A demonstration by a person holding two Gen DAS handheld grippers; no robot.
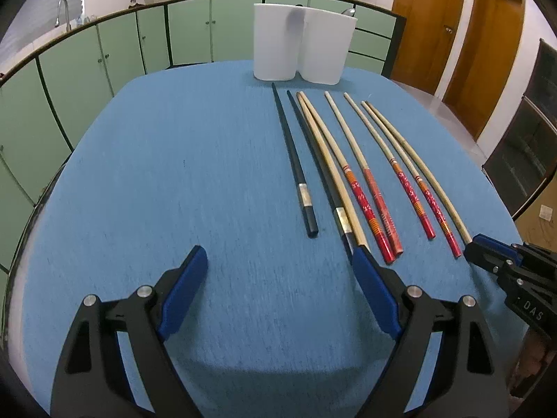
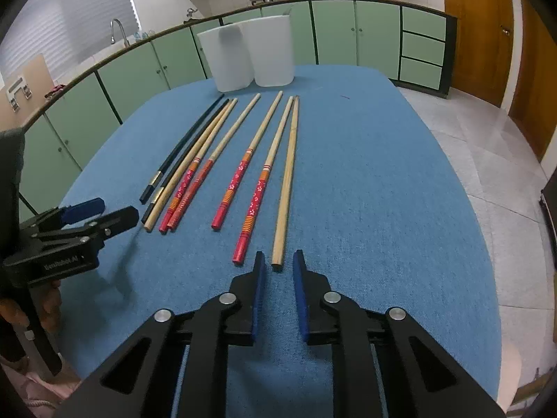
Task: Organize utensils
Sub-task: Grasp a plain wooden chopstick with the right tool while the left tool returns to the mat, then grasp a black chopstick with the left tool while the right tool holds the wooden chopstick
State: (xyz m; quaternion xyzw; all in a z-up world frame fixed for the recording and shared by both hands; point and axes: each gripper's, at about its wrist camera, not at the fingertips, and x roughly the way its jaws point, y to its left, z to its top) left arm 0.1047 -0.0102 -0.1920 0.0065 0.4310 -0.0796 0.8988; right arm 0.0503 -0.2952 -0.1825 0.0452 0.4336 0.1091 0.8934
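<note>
Left gripper (image 1: 278, 257) spread wide over the blue tablecloth (image 1: 174, 174), right gripper (image 2: 277, 261) narrowed, not gripping, plain wooden chopstick (image 2: 285, 188) end just ahead of its tips, remaining chopsticks (image 2: 195, 170) in a row (black, wooden, red-handled), white holder (image 2: 250, 55) beyond.

Eight long chopsticks lie roughly side by side on a blue tabletop, tips pointing far: two black ones with metal bands (image 2: 181, 153) at left, two plain wooden ones (image 2: 287, 181), four wooden ones with red patterned handles (image 2: 256, 191). Beyond stands a white two-compartment plastic holder (image 2: 254, 54), upright.
</note>
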